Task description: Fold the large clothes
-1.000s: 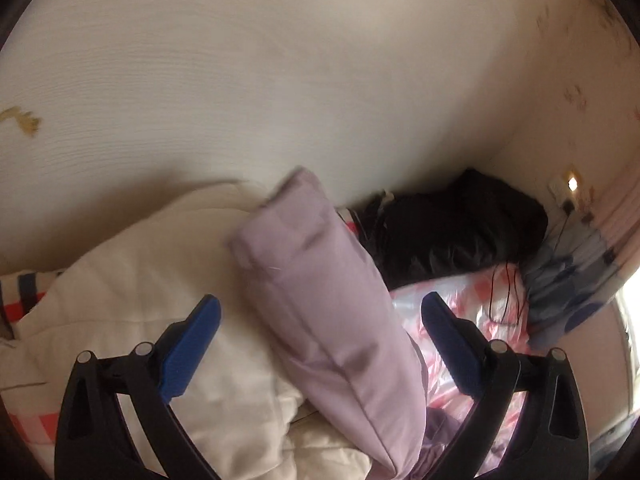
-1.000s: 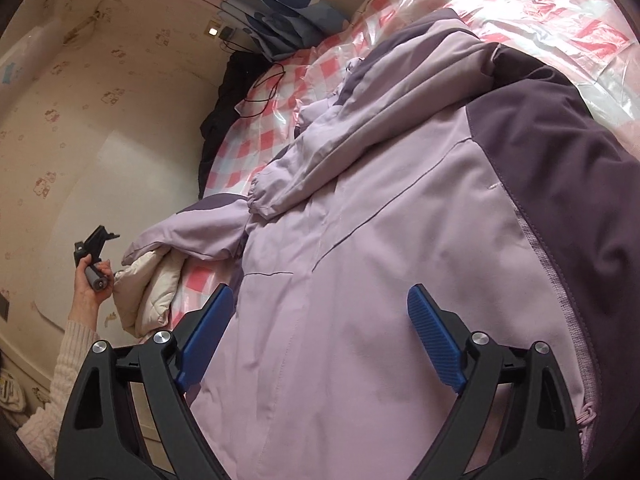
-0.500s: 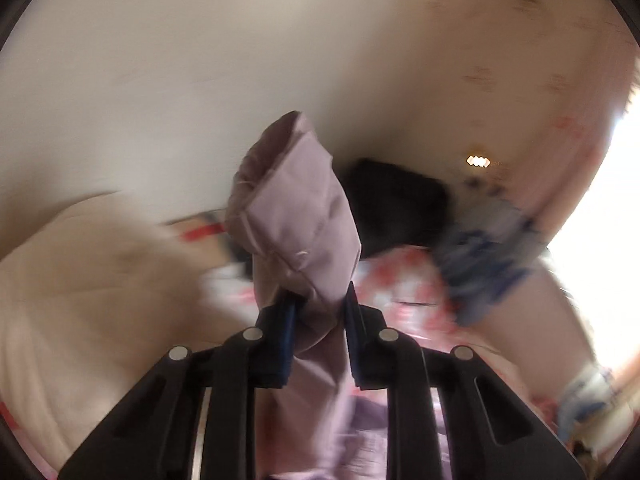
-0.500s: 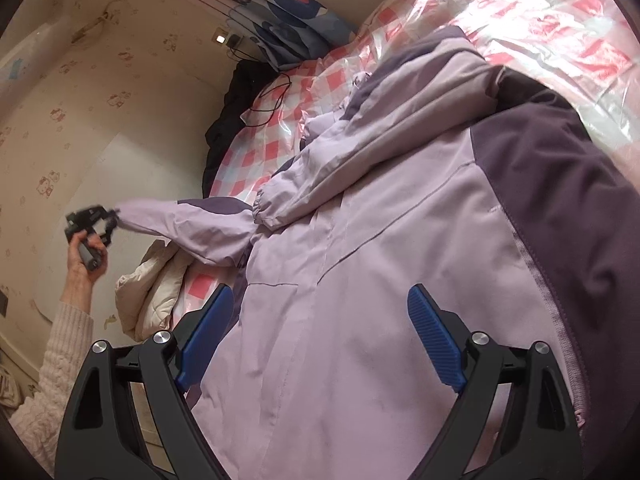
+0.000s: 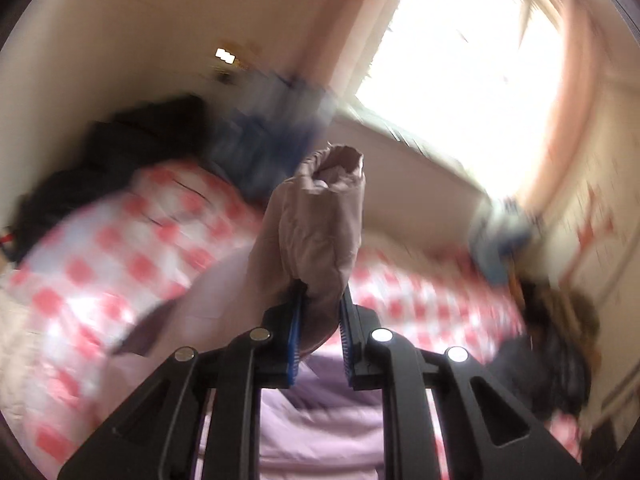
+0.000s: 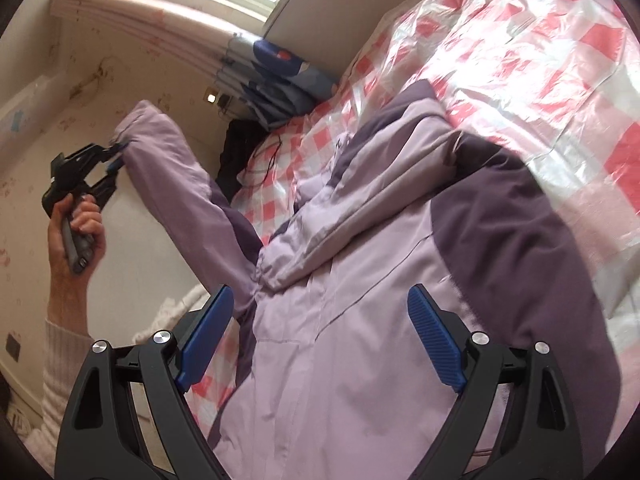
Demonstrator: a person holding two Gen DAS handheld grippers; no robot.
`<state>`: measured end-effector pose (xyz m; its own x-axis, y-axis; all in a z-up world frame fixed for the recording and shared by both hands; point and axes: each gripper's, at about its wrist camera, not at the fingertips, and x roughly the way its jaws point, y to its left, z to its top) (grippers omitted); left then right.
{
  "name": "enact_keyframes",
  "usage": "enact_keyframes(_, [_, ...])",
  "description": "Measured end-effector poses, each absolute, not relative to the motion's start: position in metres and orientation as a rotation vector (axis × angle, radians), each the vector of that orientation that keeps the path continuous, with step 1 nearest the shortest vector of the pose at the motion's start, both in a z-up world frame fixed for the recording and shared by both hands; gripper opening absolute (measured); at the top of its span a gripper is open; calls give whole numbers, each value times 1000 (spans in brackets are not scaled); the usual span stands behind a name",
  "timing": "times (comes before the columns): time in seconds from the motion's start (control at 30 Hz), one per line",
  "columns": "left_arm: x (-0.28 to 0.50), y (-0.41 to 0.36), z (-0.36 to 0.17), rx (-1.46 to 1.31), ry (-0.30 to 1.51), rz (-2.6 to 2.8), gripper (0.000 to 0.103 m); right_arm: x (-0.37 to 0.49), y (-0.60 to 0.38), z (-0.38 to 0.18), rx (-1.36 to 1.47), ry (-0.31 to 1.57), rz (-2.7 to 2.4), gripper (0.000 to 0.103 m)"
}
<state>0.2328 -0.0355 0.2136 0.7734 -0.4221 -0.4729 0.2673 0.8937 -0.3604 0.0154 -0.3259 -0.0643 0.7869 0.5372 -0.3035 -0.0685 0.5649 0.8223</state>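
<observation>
While the lilac jacket (image 6: 360,320) lies spread across the checked bed cover (image 6: 540,80), the left gripper (image 5: 320,320) pinches its raised sleeve cuff (image 5: 320,224); the right gripper (image 6: 320,328) hovers above, jaws spread wide.

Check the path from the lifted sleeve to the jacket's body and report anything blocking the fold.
Nothing visible blocks it. The left gripper holds the sleeve in open air above the jacket; the other sleeve already lies across the body.

Bed's got a pink checked plastic sheet (image 6: 520,52); black clothes (image 6: 236,148) and a blue patterned cloth (image 6: 280,80) piled at its far corner under the window (image 5: 460,72).
</observation>
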Motion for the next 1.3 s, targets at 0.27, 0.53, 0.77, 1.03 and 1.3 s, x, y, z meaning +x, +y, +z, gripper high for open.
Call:
enact_keyframes(0.27, [237, -172, 67, -183, 822, -555, 17, 10, -358, -64, 998, 525, 348, 85])
enact_keyframes(0.53, [228, -232, -57, -5, 1027, -541, 20, 6, -369, -68, 1050, 514, 338, 85])
enact_keyframes(0.77, [193, -221, -31, 162, 1009, -646, 72, 6, -373, -68, 1062, 496, 314, 85])
enact_keyframes(1.03, [191, -58, 40, 170, 800, -375, 84, 77, -321, 7, 669, 513, 391, 87])
enact_keyframes(1.3, [254, 58, -31, -70, 888, -176, 84, 243, -286, -43, 412, 863, 232, 82])
